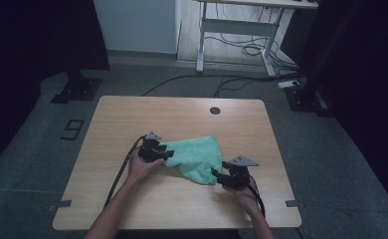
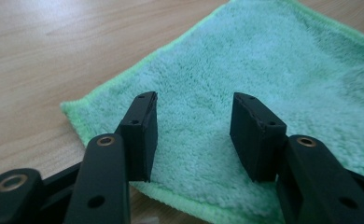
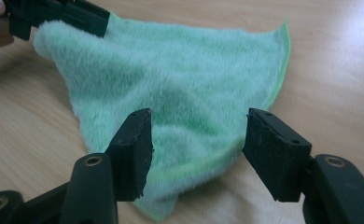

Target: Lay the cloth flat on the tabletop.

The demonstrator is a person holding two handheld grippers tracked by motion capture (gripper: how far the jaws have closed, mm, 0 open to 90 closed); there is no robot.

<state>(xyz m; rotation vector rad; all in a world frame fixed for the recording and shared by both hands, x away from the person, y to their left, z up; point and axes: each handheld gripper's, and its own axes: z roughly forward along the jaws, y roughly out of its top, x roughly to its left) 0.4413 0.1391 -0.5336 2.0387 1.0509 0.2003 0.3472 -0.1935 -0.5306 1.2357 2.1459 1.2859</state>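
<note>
Both claws hanging half-wide, gripping nothing: left gripper, right gripper. I'm eyeing the green towel: light, floppy plush, so I'm favouring hemmed corners.

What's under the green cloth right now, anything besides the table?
The green cloth lies on the wooden table, bare wood showing all around it. Nothing pokes out at its edges. Its near part looks folded over, so whatever lies beneath the layers stays hidden.

High view overhead, tool views close, sharing green cloth
</note>
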